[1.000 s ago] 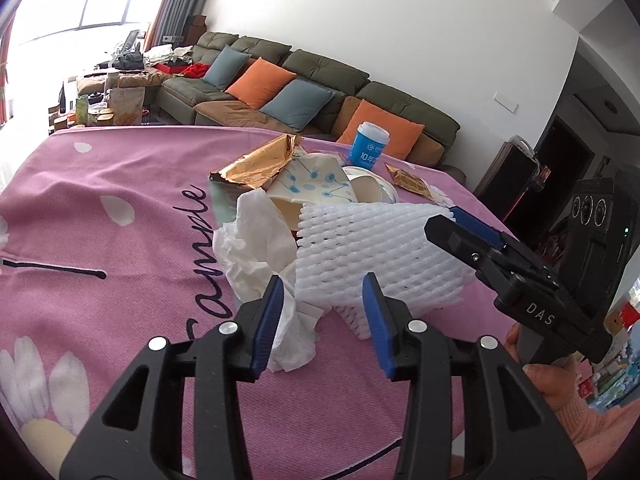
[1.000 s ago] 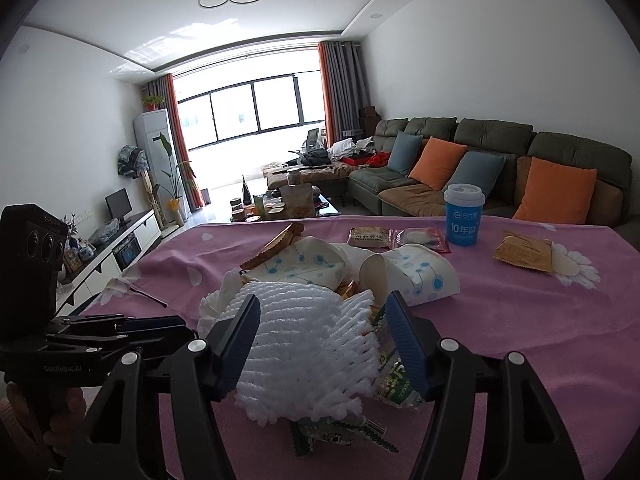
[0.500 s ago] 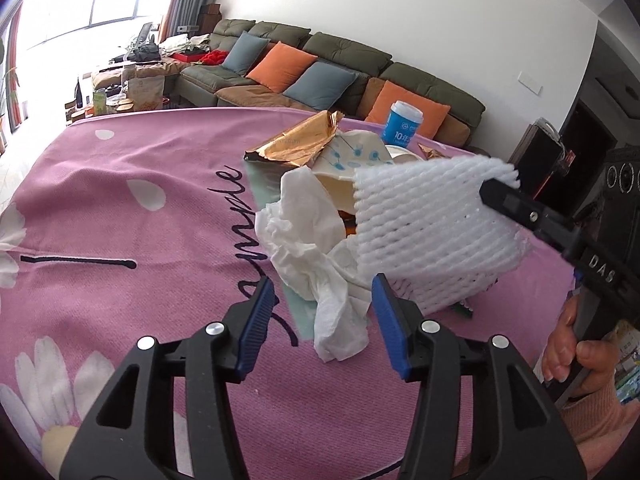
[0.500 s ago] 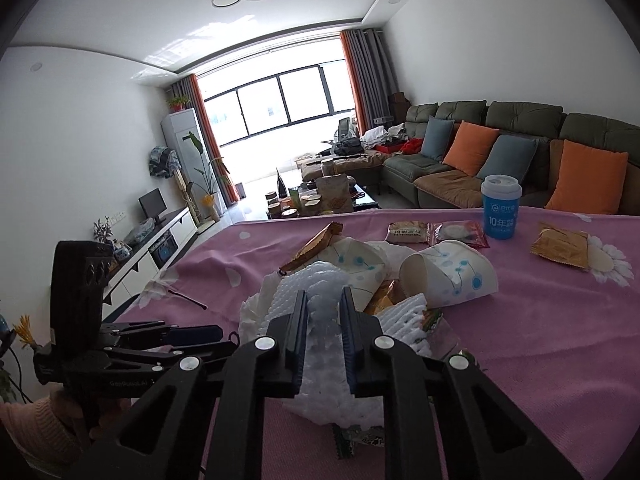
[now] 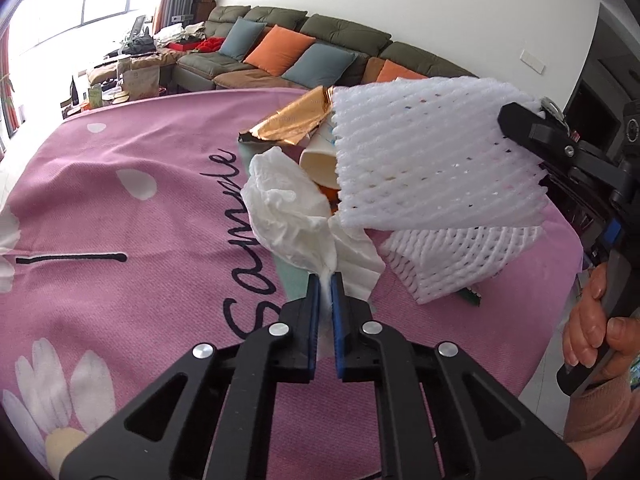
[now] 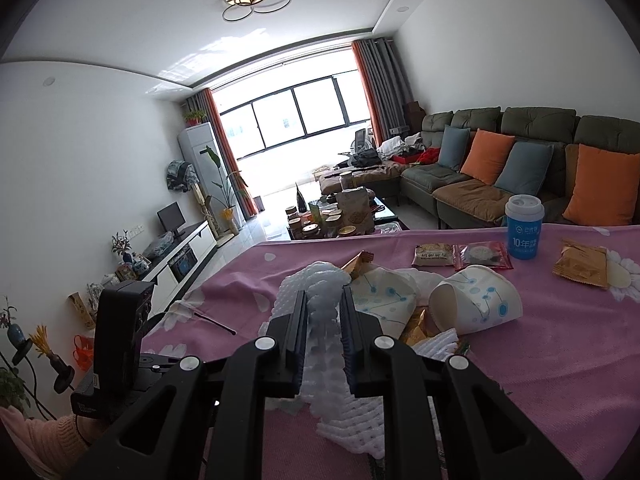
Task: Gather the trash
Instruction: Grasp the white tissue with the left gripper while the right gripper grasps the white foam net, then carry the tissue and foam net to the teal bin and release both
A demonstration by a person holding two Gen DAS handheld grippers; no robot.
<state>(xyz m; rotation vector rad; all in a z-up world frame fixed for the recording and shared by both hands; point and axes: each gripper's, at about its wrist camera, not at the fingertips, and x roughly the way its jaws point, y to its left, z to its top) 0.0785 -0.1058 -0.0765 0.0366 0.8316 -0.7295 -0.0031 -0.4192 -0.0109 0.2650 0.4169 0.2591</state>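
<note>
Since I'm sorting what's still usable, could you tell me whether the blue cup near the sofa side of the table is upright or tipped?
Upright. The blue cup stands on its base on the pink tablecloth, white lid on top.

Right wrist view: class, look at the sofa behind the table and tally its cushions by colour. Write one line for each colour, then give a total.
Orange cushions: 2
Blue-grey cushions: 2
Total: 4
</note>
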